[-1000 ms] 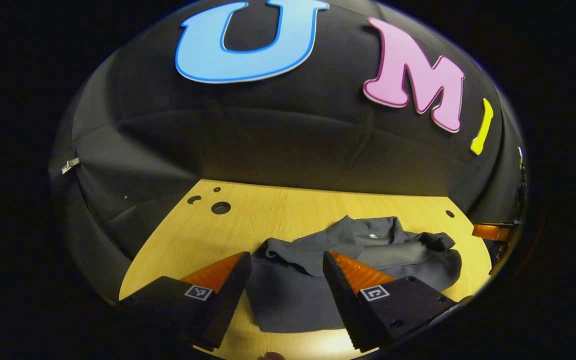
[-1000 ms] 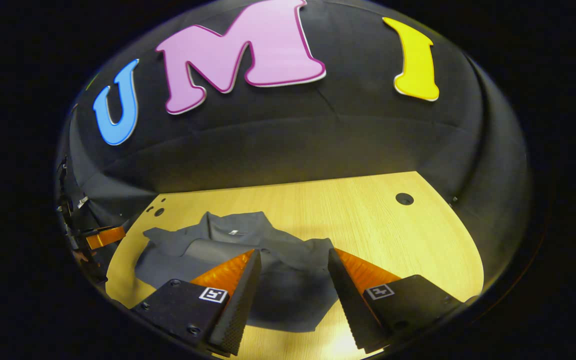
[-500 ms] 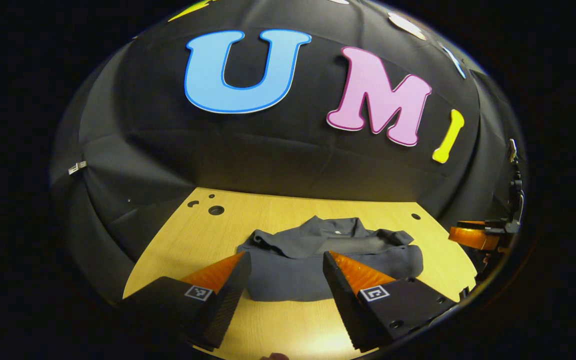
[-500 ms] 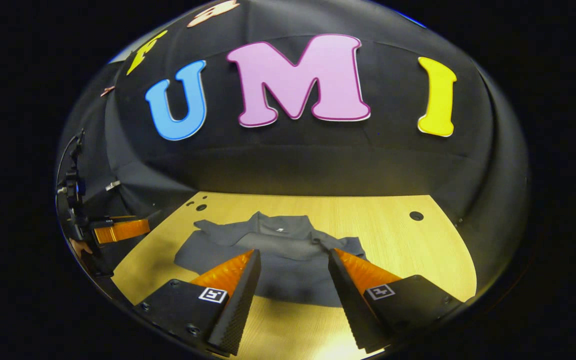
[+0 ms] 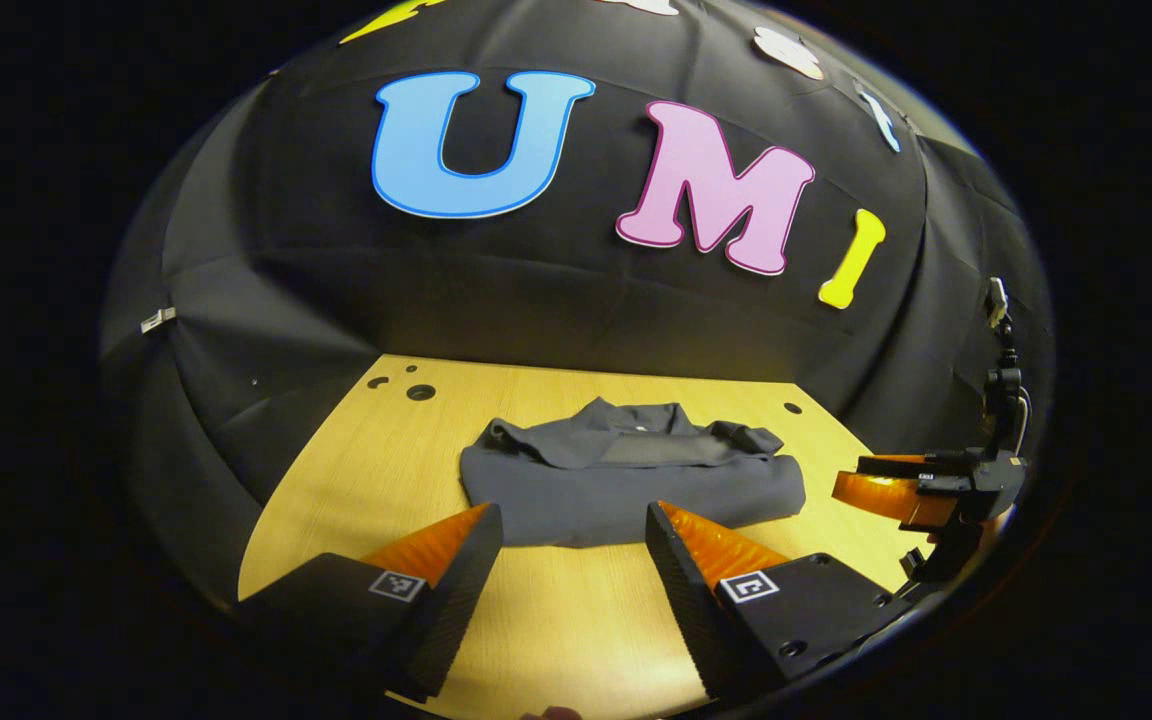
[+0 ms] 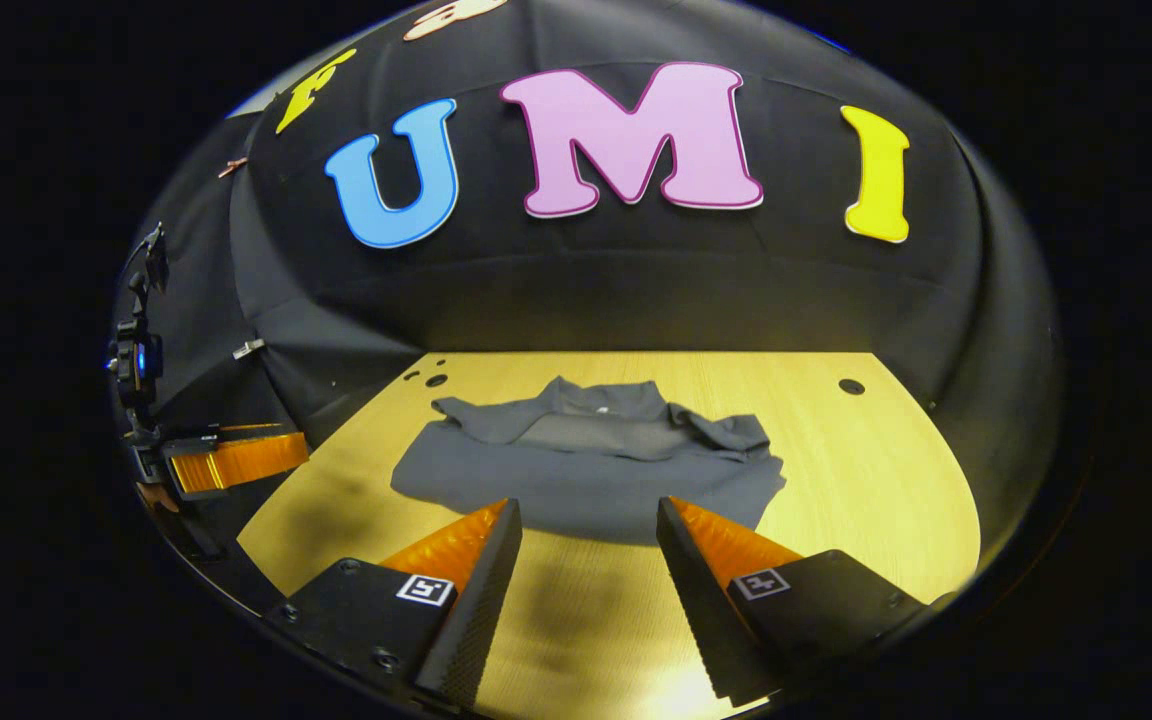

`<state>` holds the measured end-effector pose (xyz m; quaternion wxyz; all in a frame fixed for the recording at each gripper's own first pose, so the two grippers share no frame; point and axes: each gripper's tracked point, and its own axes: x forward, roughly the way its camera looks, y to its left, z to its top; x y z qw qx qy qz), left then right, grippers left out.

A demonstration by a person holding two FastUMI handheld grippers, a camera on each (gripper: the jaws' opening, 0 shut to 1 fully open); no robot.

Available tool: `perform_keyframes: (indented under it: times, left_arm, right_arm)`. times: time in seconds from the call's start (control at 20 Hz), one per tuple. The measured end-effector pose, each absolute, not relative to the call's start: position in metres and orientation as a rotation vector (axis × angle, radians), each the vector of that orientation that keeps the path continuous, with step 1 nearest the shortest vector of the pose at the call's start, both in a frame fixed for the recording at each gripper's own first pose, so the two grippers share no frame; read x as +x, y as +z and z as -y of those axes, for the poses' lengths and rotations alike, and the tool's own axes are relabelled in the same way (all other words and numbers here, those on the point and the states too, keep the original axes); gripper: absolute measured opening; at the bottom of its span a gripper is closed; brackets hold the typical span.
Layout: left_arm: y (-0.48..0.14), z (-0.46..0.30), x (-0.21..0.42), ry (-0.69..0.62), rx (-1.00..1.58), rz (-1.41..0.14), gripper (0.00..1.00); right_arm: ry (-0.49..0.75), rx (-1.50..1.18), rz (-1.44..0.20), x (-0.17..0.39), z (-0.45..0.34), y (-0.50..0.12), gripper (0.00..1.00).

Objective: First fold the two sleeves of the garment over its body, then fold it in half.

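The gray shirt [image 5: 626,480] lies folded in half on the counter [image 5: 556,620], sleeves tucked in, as I hold both hand-held grippers [image 5: 573,530] [image 6: 588,525] spread and empty before it, the job apparently done.

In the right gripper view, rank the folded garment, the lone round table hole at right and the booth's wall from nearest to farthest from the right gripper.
From the right gripper:
1. Folded garment, just ahead, centre.
2. Round hole, far right of table.
3. Booth wall, behind the table.
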<state>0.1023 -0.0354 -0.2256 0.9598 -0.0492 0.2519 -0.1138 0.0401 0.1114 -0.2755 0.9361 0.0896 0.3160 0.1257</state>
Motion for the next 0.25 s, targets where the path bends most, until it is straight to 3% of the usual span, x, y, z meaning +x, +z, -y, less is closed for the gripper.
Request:
perform_keyframes:
  times: [0.25]
  left_arm:
    - [-0.246,0.020,0.090,-0.213,-0.096,-0.551,0.92]
  right_arm:
    - [0.217,0.170,-0.669,0.034,-0.115,-0.277,0.86]
